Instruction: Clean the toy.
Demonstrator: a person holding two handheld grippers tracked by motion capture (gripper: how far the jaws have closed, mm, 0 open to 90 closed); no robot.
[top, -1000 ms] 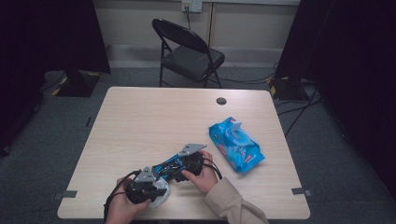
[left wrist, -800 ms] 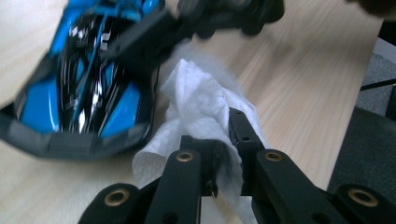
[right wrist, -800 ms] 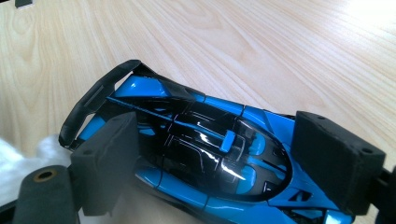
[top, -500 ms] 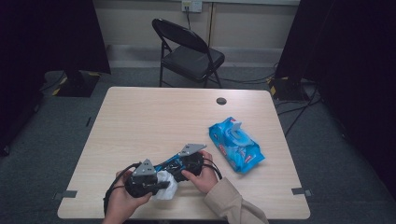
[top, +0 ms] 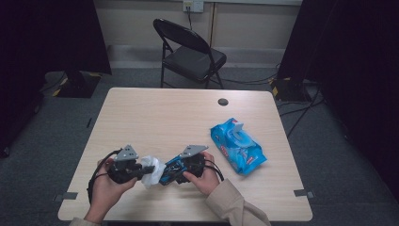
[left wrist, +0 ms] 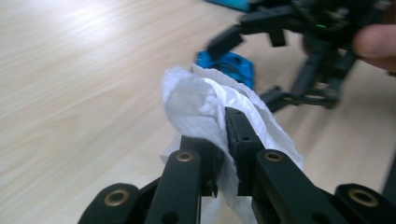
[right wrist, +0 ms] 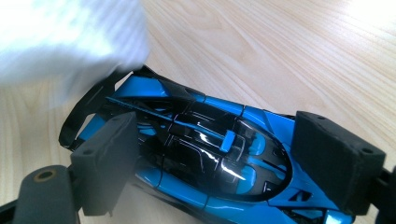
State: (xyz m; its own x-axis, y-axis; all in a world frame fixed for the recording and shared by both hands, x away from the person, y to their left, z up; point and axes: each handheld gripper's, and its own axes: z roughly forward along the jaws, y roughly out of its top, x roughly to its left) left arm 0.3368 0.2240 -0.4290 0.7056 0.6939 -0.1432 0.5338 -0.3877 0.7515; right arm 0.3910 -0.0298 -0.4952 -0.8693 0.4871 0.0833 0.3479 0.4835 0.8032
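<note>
Here the right claw has its pads around a blue and black toy car, one at each flank, near the front edge of the worktop. The left claw is pinched shut on a crumpled white wipe, which hangs just beside the car's tail end.

The car looks light and rigid, with a glossy shell that could slide under the pads. Its thin rear wing and fine black trim seem the fragile parts, so the broad flanks amidships, where the right claw already sits, are probably the safest place to hold. The wipe is soft and limp; it folds over the left jaws and will yield to any shape, but it can tear or slip free if dragged hard. A grip deep in the bunched part, as now, should keep it.

Room is good. The worktop's far half lies bare apart from a small dark grommet, and the blue wipes pack lies well apart to the right. The near edge is close under both hands, so a dropped car could roll off there. A folding chair stands beyond the far edge, clear of the work.
</note>
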